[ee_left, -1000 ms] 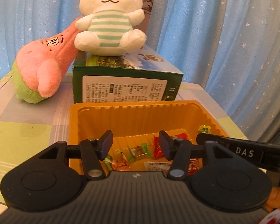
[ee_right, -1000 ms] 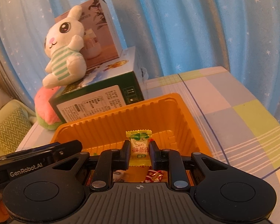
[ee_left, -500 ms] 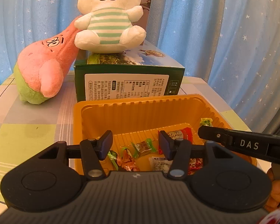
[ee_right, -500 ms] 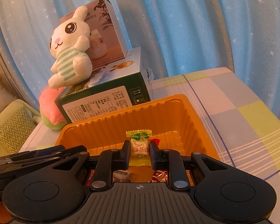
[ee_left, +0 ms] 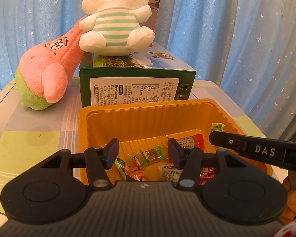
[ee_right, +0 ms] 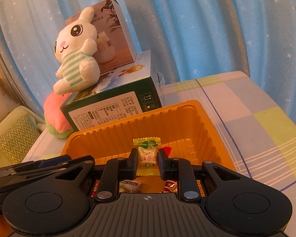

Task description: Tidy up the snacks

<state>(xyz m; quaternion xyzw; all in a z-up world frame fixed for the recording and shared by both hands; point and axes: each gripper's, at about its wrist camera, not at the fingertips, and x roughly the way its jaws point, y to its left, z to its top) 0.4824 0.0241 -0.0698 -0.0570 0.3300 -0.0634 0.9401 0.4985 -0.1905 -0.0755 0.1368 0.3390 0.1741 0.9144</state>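
**Tray in front, boxes and plush toys behind**

On the worktop (ee_left: 29,138): snack tray (ee_left: 148,116) nearest, wrapped candies (ee_left: 152,155) inside. Directly behind, a carton (ee_left: 136,85), plush rabbit (ee_left: 116,19) and upright box (ee_right: 116,31) atop. Left of carton, leaning plush toy (ee_left: 47,75).

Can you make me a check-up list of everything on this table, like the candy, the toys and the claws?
Surface: checked tablecloth on the table.
Job's things: orange tray holding several wrapped candies; a yellow candy is above it.
Clutter: bunny plush sits on a green box; pink plush leans beside the box; a pictured box stands behind the bunny.
Grippers: right claw is shut on the yellow candy; left claw is open over the tray, holding nothing.
Cables: nothing seen.
Surroundings: blue starry curtain; a patterned cushion off to the side.
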